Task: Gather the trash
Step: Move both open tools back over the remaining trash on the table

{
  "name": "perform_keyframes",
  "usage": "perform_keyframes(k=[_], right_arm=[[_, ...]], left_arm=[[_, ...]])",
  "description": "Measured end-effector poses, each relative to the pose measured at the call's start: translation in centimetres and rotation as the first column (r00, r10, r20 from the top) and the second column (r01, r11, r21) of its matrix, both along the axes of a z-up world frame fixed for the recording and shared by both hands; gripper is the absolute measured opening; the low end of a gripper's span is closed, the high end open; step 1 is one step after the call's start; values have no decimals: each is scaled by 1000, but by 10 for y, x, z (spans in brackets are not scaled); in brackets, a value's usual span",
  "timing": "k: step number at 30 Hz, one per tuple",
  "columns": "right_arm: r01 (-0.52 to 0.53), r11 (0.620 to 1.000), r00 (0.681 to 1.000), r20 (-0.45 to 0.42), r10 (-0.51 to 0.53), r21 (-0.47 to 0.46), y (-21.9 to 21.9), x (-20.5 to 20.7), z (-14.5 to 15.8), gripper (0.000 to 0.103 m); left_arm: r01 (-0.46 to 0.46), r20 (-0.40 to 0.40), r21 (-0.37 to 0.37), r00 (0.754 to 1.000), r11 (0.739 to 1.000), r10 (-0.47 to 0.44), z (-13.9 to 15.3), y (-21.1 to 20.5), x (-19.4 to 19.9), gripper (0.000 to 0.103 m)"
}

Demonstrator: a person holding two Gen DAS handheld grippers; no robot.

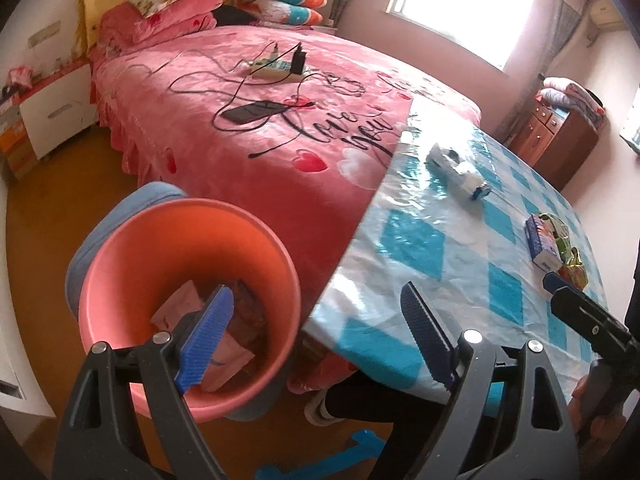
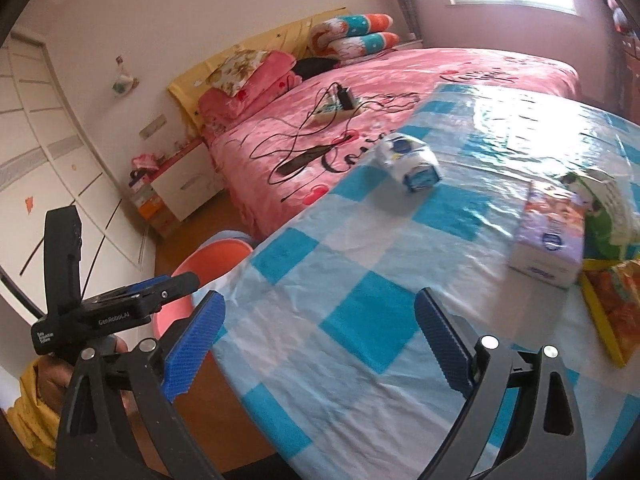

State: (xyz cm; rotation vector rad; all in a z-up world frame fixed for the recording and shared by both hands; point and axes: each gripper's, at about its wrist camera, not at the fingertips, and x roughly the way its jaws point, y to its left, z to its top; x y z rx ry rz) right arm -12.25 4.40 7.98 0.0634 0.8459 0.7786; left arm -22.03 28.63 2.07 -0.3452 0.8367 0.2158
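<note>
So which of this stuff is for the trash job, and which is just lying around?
For the job: bin, crumpled carton, box, wrappers.

Lying about: phone, power strip, pillows, nightstand.

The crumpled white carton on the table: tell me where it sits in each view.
Left wrist view: the carton lies upper right of centre, near the table's far edge by the bed.
Right wrist view: the carton lies just above centre, near the table's edge toward the bed.
Shared landmark: the power strip on the bed beyond it.
</note>
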Motion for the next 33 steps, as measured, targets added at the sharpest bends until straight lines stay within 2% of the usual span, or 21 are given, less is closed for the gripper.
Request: perform_keyframes(k=[9,16,26,33], right_arm=[[71,997,997,-20,-71,34,-36,13,2,95],[126,990,992,-32,-124,61,-63,21,4,95],[184,979,983,-36,-182,85,-93,29,9,95],[233,965,972,-50,-229,124,-121,31,15,95]], left_arm=[[56,-15,33,998,998,-56,6,-34,14,86],[109,-58,42,993,993,-107,4,-61,26,86],[131,-112,17,985,991,-128,1,-84,39,86],[157,-114,42,982,987,-151,7,-105,49,86]])
